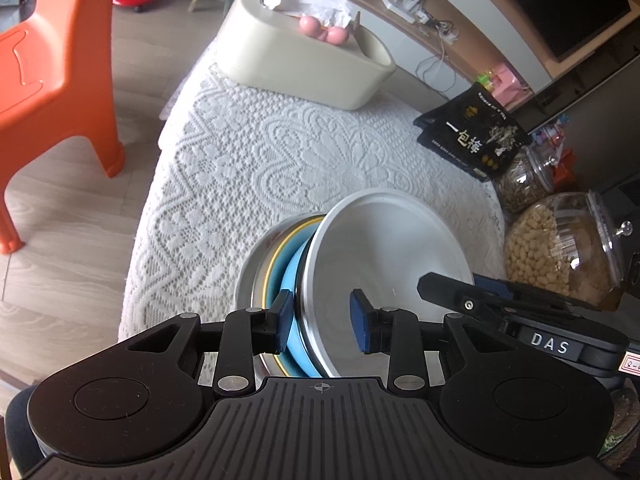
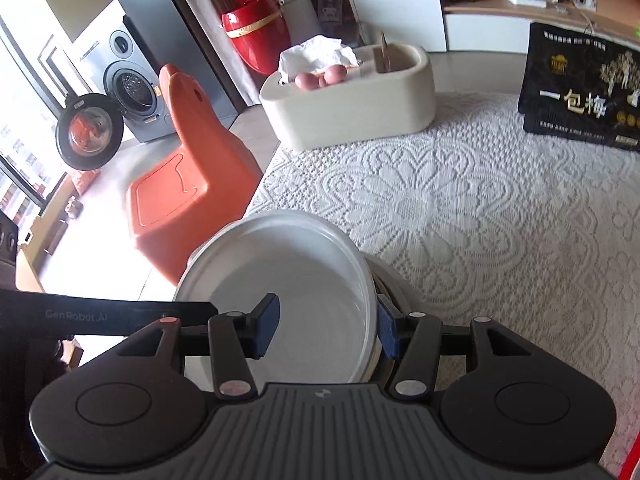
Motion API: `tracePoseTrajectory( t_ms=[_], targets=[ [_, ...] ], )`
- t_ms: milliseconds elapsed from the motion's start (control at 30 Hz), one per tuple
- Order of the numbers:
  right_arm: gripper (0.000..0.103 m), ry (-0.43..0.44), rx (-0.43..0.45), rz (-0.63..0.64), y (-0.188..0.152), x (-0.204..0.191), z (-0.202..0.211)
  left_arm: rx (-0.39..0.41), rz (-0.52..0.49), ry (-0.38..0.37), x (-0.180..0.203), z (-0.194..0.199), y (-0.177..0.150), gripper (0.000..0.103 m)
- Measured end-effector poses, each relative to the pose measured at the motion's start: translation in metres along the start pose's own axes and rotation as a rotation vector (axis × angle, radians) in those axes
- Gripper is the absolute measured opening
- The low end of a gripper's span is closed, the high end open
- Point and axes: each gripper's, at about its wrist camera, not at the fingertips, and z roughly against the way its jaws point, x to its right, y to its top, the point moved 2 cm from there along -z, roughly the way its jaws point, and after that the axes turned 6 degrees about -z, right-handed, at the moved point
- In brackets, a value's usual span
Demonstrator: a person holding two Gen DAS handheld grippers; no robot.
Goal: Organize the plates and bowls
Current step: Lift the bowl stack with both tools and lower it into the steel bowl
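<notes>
A white plate (image 1: 384, 248) leans tilted on a stack with a blue bowl (image 1: 294, 280) nested in a yellow-rimmed steel bowl (image 1: 256, 268), on a lace-covered table (image 1: 248, 152). My left gripper (image 1: 324, 322) is open, its pads straddling the plate's near rim without clamping it. My right gripper (image 2: 328, 330) is open, its fingers on either side of the same plate's (image 2: 296, 280) rim; its right pad (image 2: 390, 330) sits against the rim's outside. The right gripper's finger also shows in the left wrist view (image 1: 460, 290).
A cream tissue box (image 1: 304, 56) with pink balls stands at the table's far side. A black snack bag (image 1: 476, 132) and glass jars (image 1: 560, 248) stand at the right. An orange plastic chair (image 1: 56, 72) stands on the floor left of the table.
</notes>
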Motion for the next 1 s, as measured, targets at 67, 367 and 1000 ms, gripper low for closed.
tracePoseTrajectory(
  t_ms=[67,367,1000],
  targets=[
    [0.052,0.006,-0.009,-0.005,-0.002,0.001,-0.002,0.001,-0.012,0.010,0.003,-0.001,0.000,0.035],
    [0.052,0.005,-0.023,-0.018,-0.006,0.005,-0.002,0.000,-0.036,0.022,0.008,-0.001,-0.002,0.035],
    [0.052,-0.017,-0.015,-0.030,-0.009,0.009,0.008,0.062,-0.070,0.002,0.017,0.020,0.001,0.032]
  ],
)
